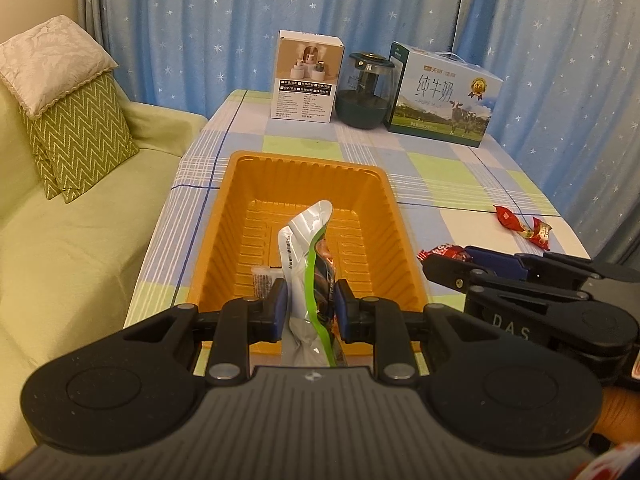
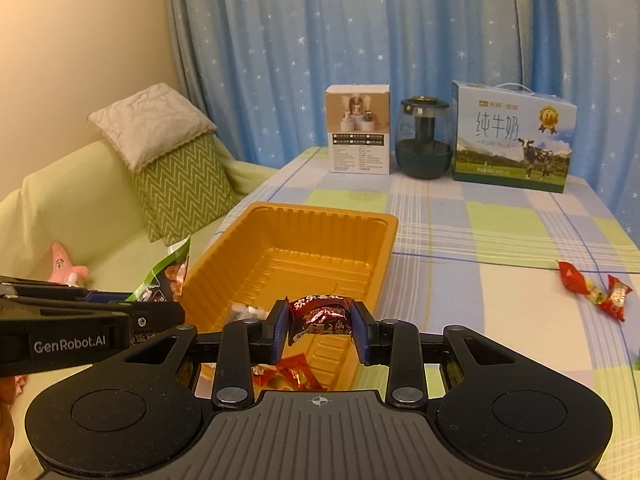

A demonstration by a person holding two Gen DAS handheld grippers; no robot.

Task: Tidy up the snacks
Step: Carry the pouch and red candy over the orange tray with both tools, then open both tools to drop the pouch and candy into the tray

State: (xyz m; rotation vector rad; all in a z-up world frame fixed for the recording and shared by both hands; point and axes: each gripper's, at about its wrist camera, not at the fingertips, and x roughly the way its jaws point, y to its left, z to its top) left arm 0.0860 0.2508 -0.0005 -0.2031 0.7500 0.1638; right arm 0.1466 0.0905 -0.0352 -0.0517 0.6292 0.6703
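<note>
Orange tray (image 1: pixel 240 184) on checked tablecloth (image 2: pixel 500 240), near table's left edge beside sofa (image 1: pixel 80 240). Left gripper (image 1: pixel 310 304) nearly closed, clamping silver-and-green snack bag (image 1: pixel 306 236) upright over tray's near end. Right gripper (image 2: pixel 320 326) nearly closed on dark red candy (image 2: pixel 322 312) above tray's near end. Red-wrapped candy (image 2: pixel 294 374) and small white packet (image 2: pixel 246 312) inside tray. Two red candies (image 2: pixel 596 290) on cloth, well right of tray. At far edge: white box (image 2: pixel 358 130), dark jar (image 2: pixel 424 144), milk carton (image 2: pixel 514 140).
</note>
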